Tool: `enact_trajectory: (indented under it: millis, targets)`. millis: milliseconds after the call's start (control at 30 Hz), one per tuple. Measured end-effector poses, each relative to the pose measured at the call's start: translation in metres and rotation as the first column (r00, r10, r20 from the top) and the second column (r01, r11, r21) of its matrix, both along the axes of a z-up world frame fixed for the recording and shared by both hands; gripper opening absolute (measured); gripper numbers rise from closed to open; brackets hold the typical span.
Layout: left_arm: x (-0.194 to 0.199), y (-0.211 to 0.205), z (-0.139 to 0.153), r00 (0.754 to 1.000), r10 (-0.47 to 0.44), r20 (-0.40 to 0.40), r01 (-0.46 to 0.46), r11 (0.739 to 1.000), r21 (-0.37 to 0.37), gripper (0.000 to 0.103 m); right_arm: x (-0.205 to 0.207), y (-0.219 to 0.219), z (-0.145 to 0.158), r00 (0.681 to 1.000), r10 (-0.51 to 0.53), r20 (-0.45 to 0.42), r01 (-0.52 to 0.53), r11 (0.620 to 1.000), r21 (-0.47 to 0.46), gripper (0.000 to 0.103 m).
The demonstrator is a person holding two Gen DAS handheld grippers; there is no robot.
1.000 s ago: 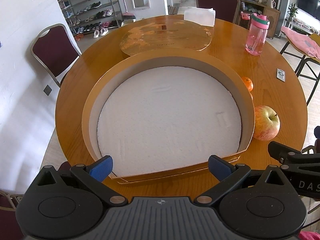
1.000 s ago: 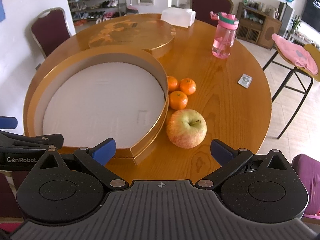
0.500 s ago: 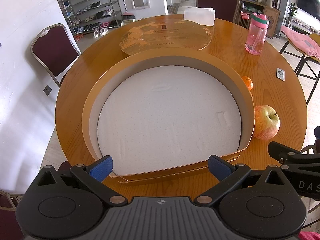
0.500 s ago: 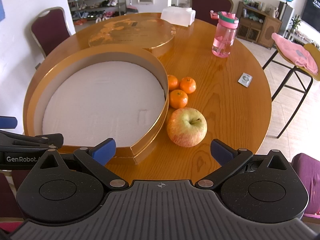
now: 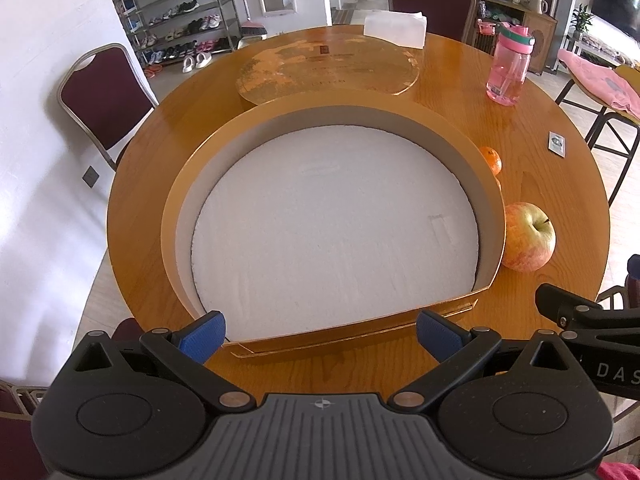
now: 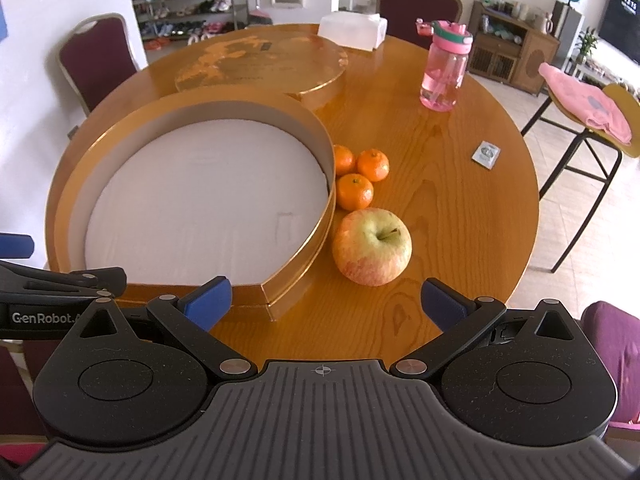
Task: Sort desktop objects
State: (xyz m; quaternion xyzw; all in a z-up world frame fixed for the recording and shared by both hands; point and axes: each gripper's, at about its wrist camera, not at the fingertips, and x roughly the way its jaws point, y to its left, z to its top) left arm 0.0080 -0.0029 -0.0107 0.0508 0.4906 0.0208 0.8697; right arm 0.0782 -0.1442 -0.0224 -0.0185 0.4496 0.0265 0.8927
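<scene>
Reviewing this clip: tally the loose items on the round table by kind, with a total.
Apple: 1
Mandarin oranges: 3
Pink water bottle: 1
Small sachet: 1
Tissue pack: 1
Round gold box base: 1
Gold lid: 1
Total: 9

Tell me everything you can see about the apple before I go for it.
The apple is whole, yellow-green on top, blushing red-orange below, skin smooth. It sits upright on the table, its short stem tilted right. It lies just right of the gold box, close to its wall; contact unclear. The nearest orange sits right behind it. Neither gripper touches it.
</scene>
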Motion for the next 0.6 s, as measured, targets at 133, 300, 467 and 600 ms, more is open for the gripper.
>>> enact_trajectory:
  millis: [133, 300, 467, 600]
  targets:
    - [0.004, 0.006, -0.002, 1.000, 0.018, -0.009, -0.018, 1.000, -0.020, 0.102, 0.002, -0.006, 0.000, 1.000, -0.015, 0.002, 0.015, 1.000, 0.016, 0.103]
    - [0.011, 0.021, 0.000, 0.997, 0.075, 0.026, -0.074, 0.996, -0.045, 0.102, 0.011, -0.031, 0.003, 0.995, -0.084, 0.050, 0.081, 0.995, 0.051, 0.103]
    - [0.015, 0.025, 0.000, 0.994, 0.108, 0.018, -0.106, 0.991, -0.079, 0.102, 0.021, -0.058, -0.004, 0.983, -0.134, 0.126, 0.126, 0.989, 0.074, 0.103]
    - [0.014, 0.017, -0.004, 0.996, 0.088, -0.010, -0.088, 0.994, -0.070, 0.102, 0.038, -0.069, -0.028, 0.990, -0.098, 0.104, 0.090, 0.992, 0.085, 0.103]
